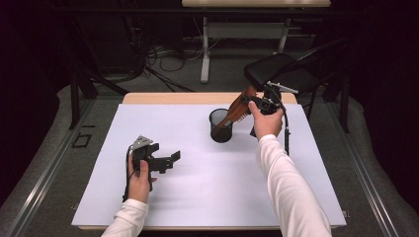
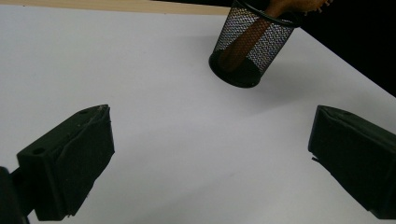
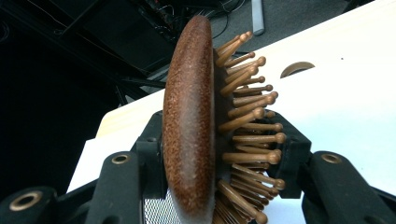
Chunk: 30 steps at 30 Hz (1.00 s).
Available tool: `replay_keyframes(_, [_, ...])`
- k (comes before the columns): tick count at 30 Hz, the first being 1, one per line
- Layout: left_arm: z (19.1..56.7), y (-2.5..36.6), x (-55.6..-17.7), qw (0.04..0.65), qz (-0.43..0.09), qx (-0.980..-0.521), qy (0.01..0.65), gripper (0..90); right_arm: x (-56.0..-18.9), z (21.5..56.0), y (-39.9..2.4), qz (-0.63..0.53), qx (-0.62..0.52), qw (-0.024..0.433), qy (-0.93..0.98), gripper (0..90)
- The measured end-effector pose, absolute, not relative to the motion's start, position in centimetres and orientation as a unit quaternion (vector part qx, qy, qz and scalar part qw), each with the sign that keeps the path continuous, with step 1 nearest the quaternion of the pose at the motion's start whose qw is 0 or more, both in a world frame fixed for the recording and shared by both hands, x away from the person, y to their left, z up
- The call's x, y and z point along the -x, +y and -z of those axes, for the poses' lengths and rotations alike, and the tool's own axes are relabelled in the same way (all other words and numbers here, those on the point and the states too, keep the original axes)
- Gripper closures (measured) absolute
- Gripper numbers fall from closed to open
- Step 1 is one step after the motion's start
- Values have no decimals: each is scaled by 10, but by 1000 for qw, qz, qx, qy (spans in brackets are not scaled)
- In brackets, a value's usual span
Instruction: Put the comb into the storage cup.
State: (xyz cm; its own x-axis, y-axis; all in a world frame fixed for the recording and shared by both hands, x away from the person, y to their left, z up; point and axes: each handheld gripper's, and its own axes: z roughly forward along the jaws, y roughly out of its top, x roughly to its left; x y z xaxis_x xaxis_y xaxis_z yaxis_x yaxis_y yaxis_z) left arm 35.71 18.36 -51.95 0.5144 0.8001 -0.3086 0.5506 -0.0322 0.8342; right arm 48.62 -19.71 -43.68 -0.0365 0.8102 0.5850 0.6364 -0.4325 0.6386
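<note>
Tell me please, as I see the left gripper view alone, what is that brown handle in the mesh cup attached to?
Observer: It is a wooden hairbrush with peg bristles; its handle end sits inside the cup.
Operator: Is anything holding it?
Observer: Yes, the right gripper is shut on the brush head, one jaw on the smooth back, the other on the bristle side.
Operator: How does the brush lie?
Observer: In the high view it leans from the cup up and to the right, toward the table's far edge.
</note>
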Motion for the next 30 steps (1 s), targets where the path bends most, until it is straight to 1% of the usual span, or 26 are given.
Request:
replay_keyframes(15, [520,183,-357,505,-123,-709,477,3,-487,439,-200,-495,-680,90,533,468])
replay_keyframes(30, [520,183,-357,504,-123,-710,477,3,-485,442,-200,-502,-675,102,531,459])
